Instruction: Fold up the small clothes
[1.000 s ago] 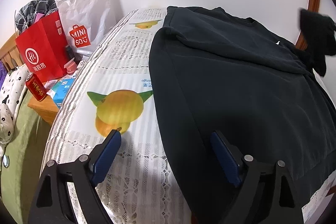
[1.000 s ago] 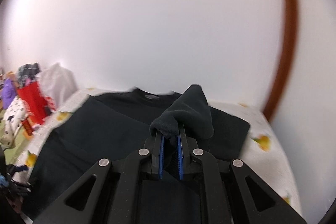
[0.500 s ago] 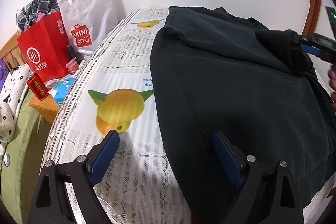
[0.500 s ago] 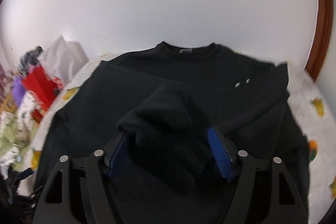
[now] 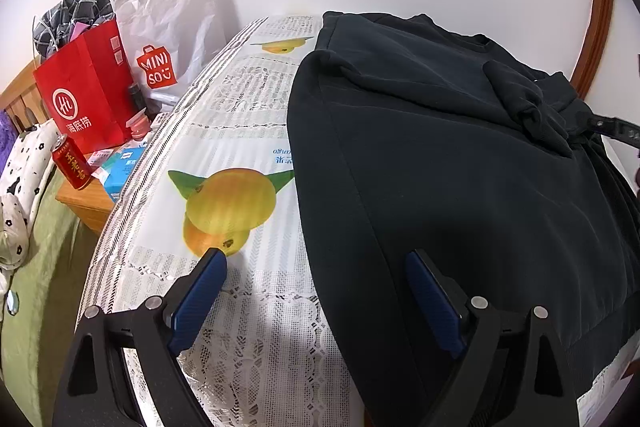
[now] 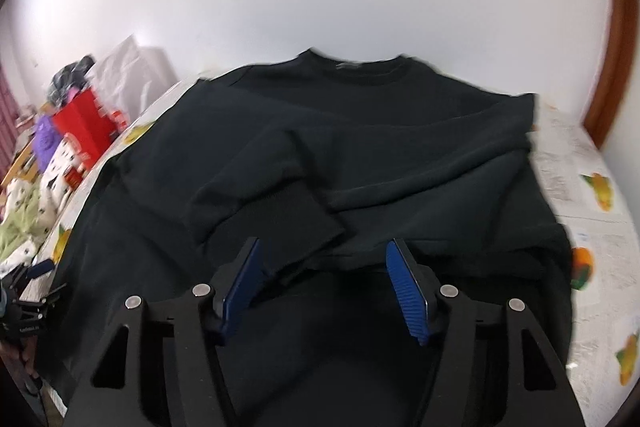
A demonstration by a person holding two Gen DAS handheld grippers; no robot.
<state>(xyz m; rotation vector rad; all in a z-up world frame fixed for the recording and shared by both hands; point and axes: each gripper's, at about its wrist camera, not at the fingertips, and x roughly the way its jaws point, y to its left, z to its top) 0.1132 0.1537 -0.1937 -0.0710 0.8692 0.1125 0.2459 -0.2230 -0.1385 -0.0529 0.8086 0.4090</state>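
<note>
The right gripper (image 6: pixel 324 283), its jaws just narrowed yet gripping nothing, straddles the sleeve cuff (image 6: pixel 280 211) laid across the black sweatshirt (image 5: pixel 460 167) on the fruit-print tablecloth (image 5: pixel 240 131), while the left gripper (image 5: pixel 316 301) waits wide apart, empty, at its side edge.

L tongs (image 5: pixel 314 291) open, R tongs (image 6: pixel 322 281) agape, closing

"miniso" on the white bag (image 5: pixel 172 27); "hl" logo with chinese characters on the red bag (image 5: pixel 86 95)
</note>
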